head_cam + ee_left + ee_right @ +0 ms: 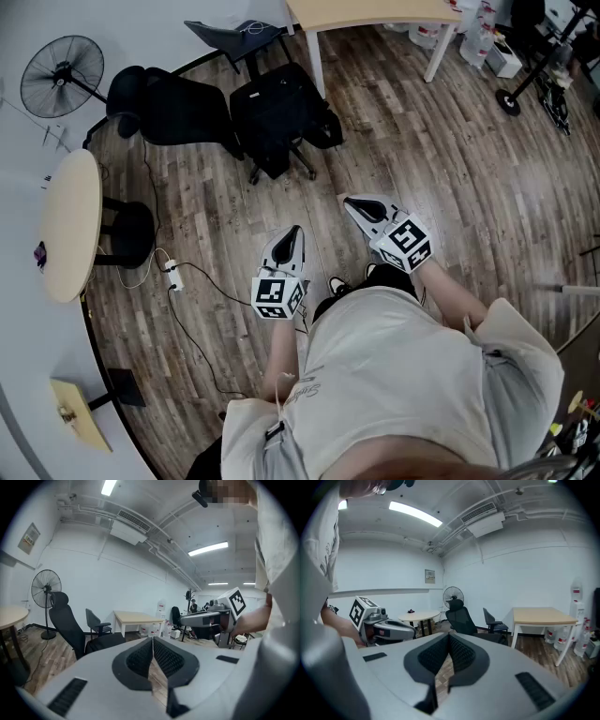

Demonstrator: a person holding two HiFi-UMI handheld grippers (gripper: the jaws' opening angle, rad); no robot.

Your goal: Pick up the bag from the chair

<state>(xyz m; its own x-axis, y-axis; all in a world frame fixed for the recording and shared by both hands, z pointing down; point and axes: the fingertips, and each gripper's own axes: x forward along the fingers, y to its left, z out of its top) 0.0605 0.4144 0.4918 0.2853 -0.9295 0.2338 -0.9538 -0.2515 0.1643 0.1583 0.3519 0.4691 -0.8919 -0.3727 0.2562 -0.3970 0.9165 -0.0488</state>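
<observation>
A black bag (279, 114) lies on the seat of a black office chair (173, 108) across the wood floor, well ahead of both grippers. My left gripper (296, 231) is held in front of the person's body with its jaws shut and nothing between them. Just to its right, my right gripper (349, 202) is shut and empty too. In the left gripper view the jaws (153, 641) meet, and the chair (65, 620) with the bag (105, 644) stands beyond them. The right gripper view shows shut jaws (449, 637) and the chair (459, 618) further off.
A round table (70, 225) and a standing fan (61, 75) are at the left. A power strip (171, 274) with cables lies on the floor near the left gripper. A rectangular table (375, 14) and a second chair (230, 37) stand behind the bag.
</observation>
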